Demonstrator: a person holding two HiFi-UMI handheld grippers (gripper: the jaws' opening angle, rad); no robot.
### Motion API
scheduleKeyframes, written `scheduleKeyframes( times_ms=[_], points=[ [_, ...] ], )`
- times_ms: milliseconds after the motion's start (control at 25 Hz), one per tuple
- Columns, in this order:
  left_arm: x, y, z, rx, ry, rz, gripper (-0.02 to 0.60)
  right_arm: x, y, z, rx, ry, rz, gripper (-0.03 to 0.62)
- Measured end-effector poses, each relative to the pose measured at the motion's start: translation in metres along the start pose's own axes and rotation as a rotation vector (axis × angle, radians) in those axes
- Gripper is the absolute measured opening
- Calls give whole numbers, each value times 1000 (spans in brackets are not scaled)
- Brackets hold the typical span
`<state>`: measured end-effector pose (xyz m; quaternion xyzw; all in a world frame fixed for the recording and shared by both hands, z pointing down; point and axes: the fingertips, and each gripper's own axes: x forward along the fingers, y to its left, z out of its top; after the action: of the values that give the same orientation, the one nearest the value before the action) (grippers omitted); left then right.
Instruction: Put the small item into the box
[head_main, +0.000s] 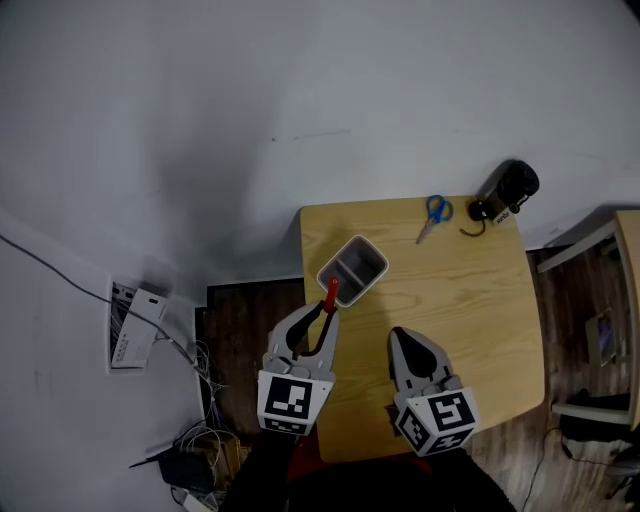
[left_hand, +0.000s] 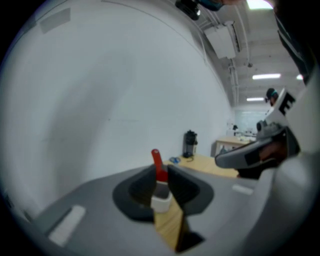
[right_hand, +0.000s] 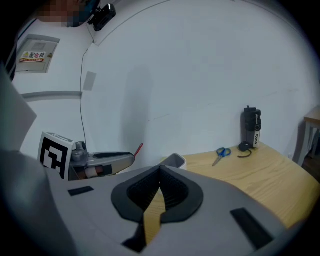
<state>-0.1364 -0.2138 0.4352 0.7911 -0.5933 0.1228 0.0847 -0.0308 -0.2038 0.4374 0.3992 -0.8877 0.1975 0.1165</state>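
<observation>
The small red item (head_main: 331, 293) is held in the left gripper (head_main: 325, 305). The wooden table (head_main: 480, 300) is the biggest thing here. On it, near the left edge, stands the gray box (head_main: 372, 251). A black bottle (head_main: 510, 190) and blue scissors (head_main: 435, 215) lie at the far side.

The left gripper's jaws pinch the item's white bottom part. The right gripper (head_main: 400, 335) is closed and holds nothing.

If the jaws let go too soon, I think the item could hit the box rim. It could then fall off the table, because the box is so close to the edge.

The item is long. Its red end sticks out past the jaw tips and points up toward the box and the wall.
</observation>
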Motion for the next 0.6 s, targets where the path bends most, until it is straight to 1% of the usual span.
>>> scheduleKeyframes(
  times_ms=[240,400,600],
  points=[
    [25,5,-17,40,36,-95,72,8,-1,-6,24,-9,-88,8],
    [40,3,-29,76,67,-131,72,8,-8,-14,45,-10,-151,8],
    [50,-2,-39,104,95,-173,72,4,-9,-28,75,6,-206,8]
  ],
)
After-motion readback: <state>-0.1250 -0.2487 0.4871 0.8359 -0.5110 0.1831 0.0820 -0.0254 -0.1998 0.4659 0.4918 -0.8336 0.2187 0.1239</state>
